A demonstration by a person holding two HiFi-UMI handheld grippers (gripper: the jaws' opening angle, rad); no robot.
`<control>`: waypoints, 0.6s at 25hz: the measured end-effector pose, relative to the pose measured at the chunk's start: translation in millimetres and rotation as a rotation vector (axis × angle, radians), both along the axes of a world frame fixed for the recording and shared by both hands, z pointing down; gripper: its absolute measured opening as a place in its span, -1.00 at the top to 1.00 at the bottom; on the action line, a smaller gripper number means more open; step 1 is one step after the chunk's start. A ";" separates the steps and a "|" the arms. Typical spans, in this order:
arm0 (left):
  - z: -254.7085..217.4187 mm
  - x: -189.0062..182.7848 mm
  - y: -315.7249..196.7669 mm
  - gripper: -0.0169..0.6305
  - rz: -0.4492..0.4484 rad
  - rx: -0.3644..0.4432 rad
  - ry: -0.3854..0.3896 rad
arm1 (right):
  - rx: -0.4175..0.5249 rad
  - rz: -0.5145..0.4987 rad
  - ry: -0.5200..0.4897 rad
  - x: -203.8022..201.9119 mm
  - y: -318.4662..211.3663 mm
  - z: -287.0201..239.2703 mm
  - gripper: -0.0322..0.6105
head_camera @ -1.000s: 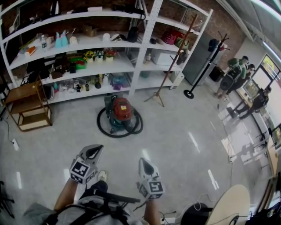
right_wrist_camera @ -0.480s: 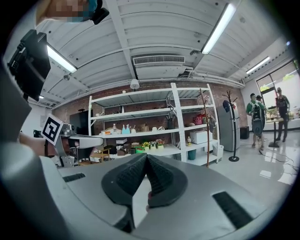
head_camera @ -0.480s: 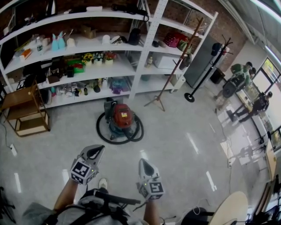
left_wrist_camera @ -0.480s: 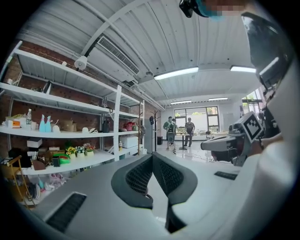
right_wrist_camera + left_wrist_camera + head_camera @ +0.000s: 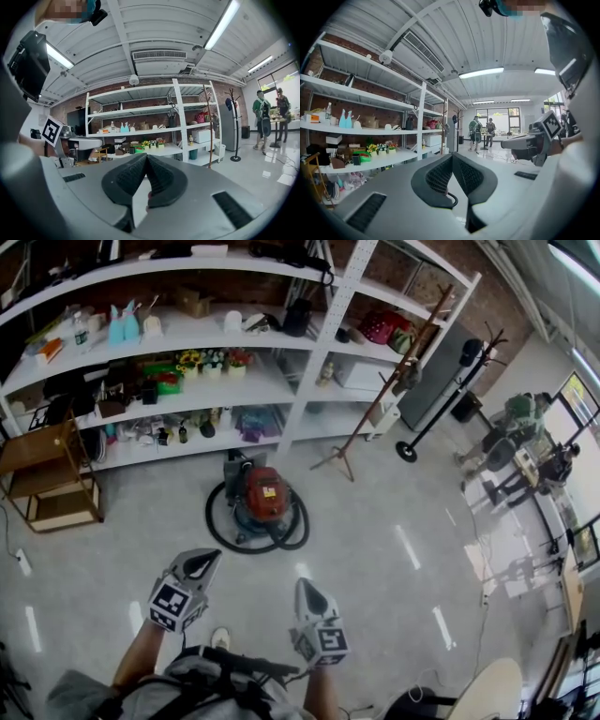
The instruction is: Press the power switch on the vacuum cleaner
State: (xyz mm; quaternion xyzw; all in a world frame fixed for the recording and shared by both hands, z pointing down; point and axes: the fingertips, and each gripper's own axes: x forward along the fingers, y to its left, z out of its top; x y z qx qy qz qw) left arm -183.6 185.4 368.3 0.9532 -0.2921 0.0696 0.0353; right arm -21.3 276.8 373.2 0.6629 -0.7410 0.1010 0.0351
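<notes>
The vacuum cleaner [image 5: 262, 496] stands on the floor in front of the shelves, with a red top, a dark teal body and a black hose [image 5: 225, 526] coiled round it. Its switch is too small to make out. My left gripper [image 5: 207, 558] and right gripper [image 5: 302, 583] hover side by side well short of it, above my foot, both shut with nothing in them. In the left gripper view the jaws of the left gripper [image 5: 452, 157] meet at the tips; the right gripper [image 5: 146, 157] stands the same in its own view. Neither gripper view shows the vacuum.
White shelving [image 5: 305, 371] full of small items runs behind the vacuum. A wooden cart [image 5: 52, 479] stands at the left, a wooden tripod [image 5: 361, 427] and a black coat stand [image 5: 441, 390] to the right. People [image 5: 516, 442] stand far right. A round table [image 5: 492, 690] is at the bottom right.
The vacuum and shelves have slid slightly down and nearer in the head view as I step forward. Both grippers keep the same pose, still shut.
</notes>
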 end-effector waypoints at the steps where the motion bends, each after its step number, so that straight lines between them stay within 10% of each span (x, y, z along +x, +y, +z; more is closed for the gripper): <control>1: 0.3 -0.8 -6.1 0.92 0.000 0.000 0.002 | -0.002 0.004 0.001 -1.0 -5.8 -0.9 0.87; 15: 0.1 -0.6 -62.5 0.92 -0.009 -0.002 0.020 | 0.018 -0.004 -0.006 2.4 -66.1 -10.0 0.87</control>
